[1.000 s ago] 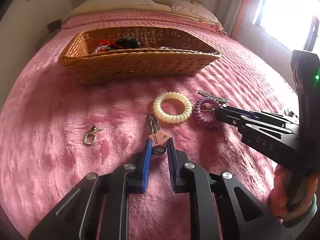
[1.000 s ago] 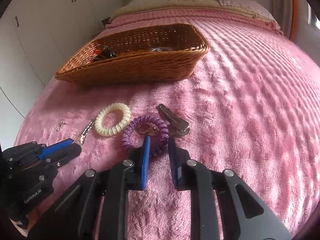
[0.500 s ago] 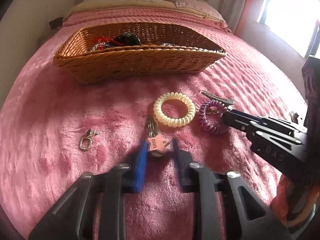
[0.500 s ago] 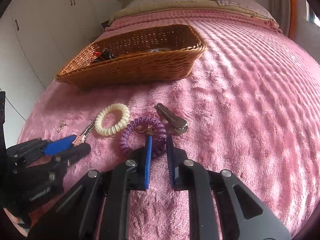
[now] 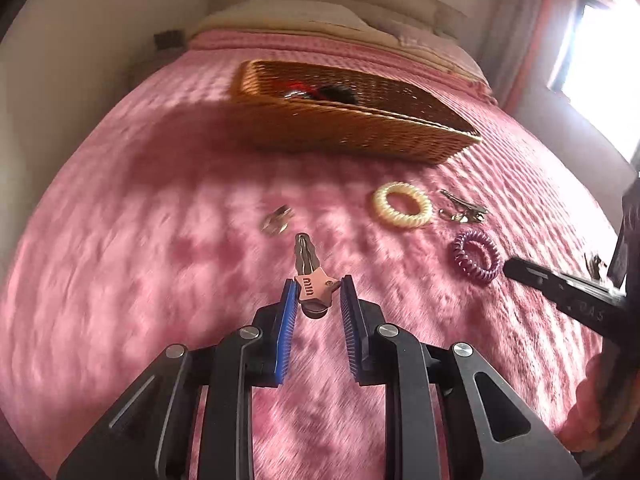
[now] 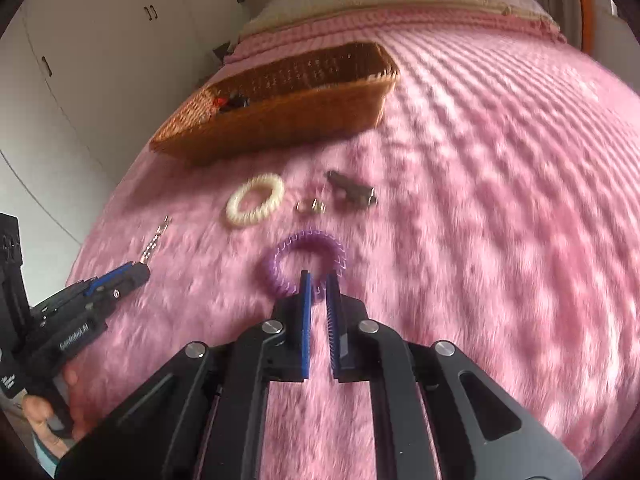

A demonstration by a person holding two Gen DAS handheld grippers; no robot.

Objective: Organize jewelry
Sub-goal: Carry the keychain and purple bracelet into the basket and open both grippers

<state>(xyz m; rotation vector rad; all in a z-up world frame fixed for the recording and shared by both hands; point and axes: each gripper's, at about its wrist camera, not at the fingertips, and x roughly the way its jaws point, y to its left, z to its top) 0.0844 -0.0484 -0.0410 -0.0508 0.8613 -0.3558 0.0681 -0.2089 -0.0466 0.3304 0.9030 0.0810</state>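
Note:
My left gripper (image 5: pixel 317 294) is shut on a pink star hair clip (image 5: pixel 314 286), whose silver prong points away above the pink bedspread (image 5: pixel 160 240). From the right wrist view the left gripper (image 6: pixel 140 270) is at lower left with the clip (image 6: pixel 158 236) sticking out. My right gripper (image 6: pixel 317 282) is shut on the near side of a purple coil hair tie (image 6: pixel 308 254), its jaws pinched nearly together. That hair tie (image 5: pixel 476 256) also hangs at the right gripper's tip in the left wrist view. A wicker basket (image 5: pixel 360 128) (image 6: pixel 288 116) sits farther back and holds a few dark and red items.
On the bedspread lie a cream coil hair tie (image 5: pixel 402 204) (image 6: pixel 256 200), a metal hair clip (image 5: pixel 464 206) (image 6: pixel 352 190), a small metal clasp (image 6: pixel 310 206) and another small clasp (image 5: pixel 276 220). Pillows are at the head of the bed. A hand (image 6: pixel 48 420) holds the left tool.
The left gripper has lifted the star clip off the bedspread and swung left. The right gripper has closed on the purple tie and drawn it back from the metal clip and clasp.

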